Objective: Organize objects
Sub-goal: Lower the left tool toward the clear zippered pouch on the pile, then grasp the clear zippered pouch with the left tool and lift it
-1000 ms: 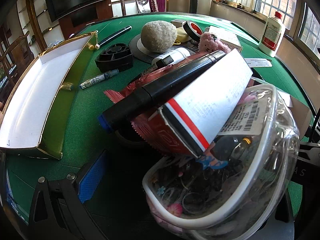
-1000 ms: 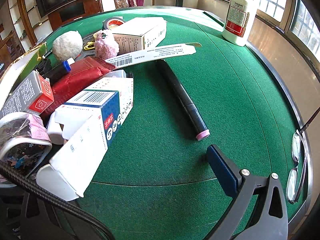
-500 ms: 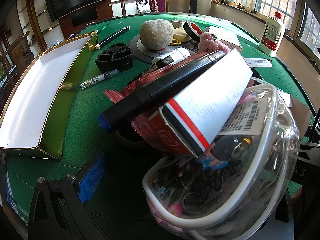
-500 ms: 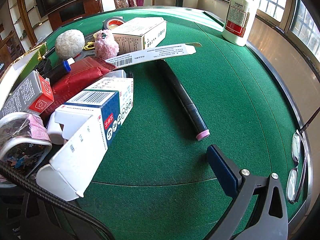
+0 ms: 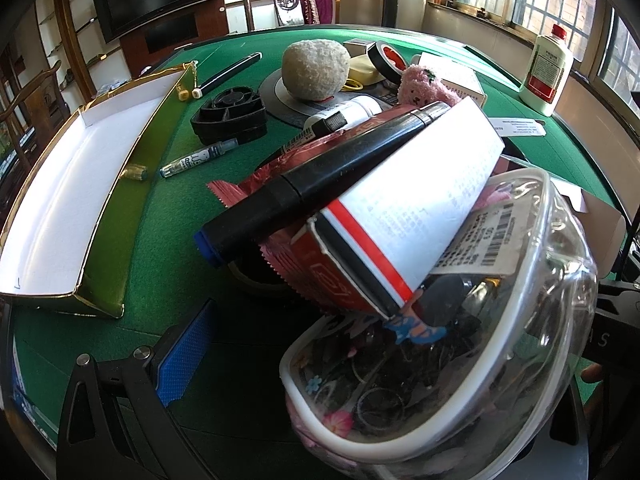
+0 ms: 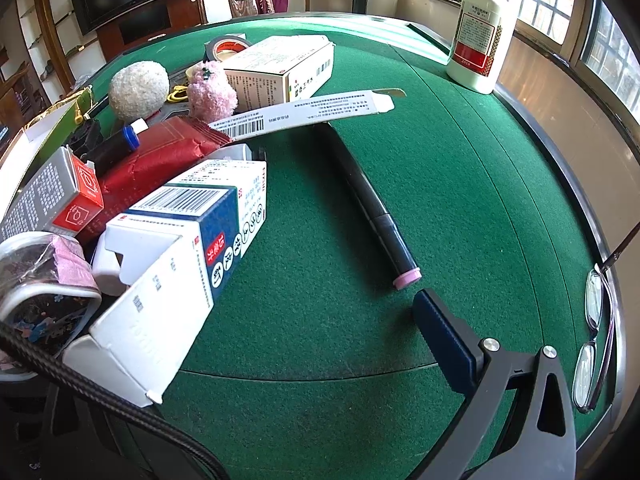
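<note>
Left tool [image 5: 312, 364]: only one blue-padded finger [image 5: 186, 354] shows, at lower left of the left wrist view; the other side is hidden behind the clear container, so whether it is spread or pinching cannot be told.
Right tool [image 6: 280, 344]: one dark blue finger [image 6: 444, 344] shows at lower right of the right wrist view, above bare felt; its partner is hidden behind the blue-and-white carton, so its state cannot be told.
Clear container [image 5: 460, 360]: fills the lower right of the left wrist view, white rim, small trinkets inside, barcode sticker on top.
Red-striped box [image 5: 400, 216]: centre of the left wrist view, tilted, its lower end resting on the container.
Black marker [image 5: 320, 182]: blue cap at its lower left end, lying along the striped box and over the red foil packet [image 5: 256, 184].
Blue-and-white carton [image 6: 180, 264]: left of centre in the right wrist view, flap open toward the camera.
Pink-tipped marker [image 6: 372, 208]: lies alone on the tabletop [image 6: 440, 160], centre of the right wrist view, tip close to the right finger but apart from it.
Open tray box [image 5: 60, 196]: white inside, gold edges, left of the left wrist view.
Round fuzzy ball [image 5: 316, 70]: upper centre, on a grey disc.
White bottle [image 6: 478, 32]: upright, upper right.
Eyeglasses [image 6: 592, 340]: right edge, at the tabletop rim.
</note>
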`<state>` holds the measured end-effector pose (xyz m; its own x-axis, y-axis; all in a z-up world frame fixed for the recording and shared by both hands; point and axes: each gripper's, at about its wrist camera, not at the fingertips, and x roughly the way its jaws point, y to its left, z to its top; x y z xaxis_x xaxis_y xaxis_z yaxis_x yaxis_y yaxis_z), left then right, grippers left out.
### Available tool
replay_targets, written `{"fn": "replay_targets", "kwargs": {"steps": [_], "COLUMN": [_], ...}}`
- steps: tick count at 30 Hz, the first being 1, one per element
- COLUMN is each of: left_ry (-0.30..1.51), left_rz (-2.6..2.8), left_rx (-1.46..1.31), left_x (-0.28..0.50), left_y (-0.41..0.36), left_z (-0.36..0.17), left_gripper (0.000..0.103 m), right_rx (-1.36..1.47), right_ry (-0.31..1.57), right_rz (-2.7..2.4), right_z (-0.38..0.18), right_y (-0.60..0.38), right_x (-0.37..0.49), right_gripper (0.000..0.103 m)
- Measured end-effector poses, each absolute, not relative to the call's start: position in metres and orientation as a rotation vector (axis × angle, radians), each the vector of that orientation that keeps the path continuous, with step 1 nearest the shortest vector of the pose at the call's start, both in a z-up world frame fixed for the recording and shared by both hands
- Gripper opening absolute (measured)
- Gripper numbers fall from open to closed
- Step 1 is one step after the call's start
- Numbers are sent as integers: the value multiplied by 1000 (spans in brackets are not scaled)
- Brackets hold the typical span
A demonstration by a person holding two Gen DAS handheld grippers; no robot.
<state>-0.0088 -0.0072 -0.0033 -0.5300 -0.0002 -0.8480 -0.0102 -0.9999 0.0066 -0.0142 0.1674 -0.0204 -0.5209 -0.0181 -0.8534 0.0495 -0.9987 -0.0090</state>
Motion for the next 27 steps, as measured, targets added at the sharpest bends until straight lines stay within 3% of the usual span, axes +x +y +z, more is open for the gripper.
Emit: {"fn": "replay_targets", "kwargs": {"steps": [5, 10, 13, 17, 20, 24, 27], "left_ry": [129, -3, 18, 106, 181, 245, 310], "left_rz": [2687, 2558, 2535, 2542, 2531, 2524, 2515], "left_rx": [-1446, -1361, -1295, -1157, -1130, -1110, -1130], "left_x": [3, 19, 29, 52, 59, 57, 46], "left_y": [-19, -49, -53, -52, -46, -41, -37], "left_z": [5, 14, 22, 38, 45, 49, 46], "left_gripper": [102, 102, 102, 101, 101, 85, 66], "right_rx": [1482, 1457, 1308, 1029, 988, 965, 962], "right_ry": [104, 89, 114, 10, -106, -165, -149], "right_rz": [-2643, -2616, -2689, -2779, -2745, -2731, -2724], "right_z": [-22, -8, 15, 26, 26, 28, 28], "right_y": [171, 194, 214, 234, 244, 246, 241], "right_x": [-22, -23, -8, 11, 11, 13, 13], "right_gripper": [103, 103, 103, 103, 103, 103, 103]}}
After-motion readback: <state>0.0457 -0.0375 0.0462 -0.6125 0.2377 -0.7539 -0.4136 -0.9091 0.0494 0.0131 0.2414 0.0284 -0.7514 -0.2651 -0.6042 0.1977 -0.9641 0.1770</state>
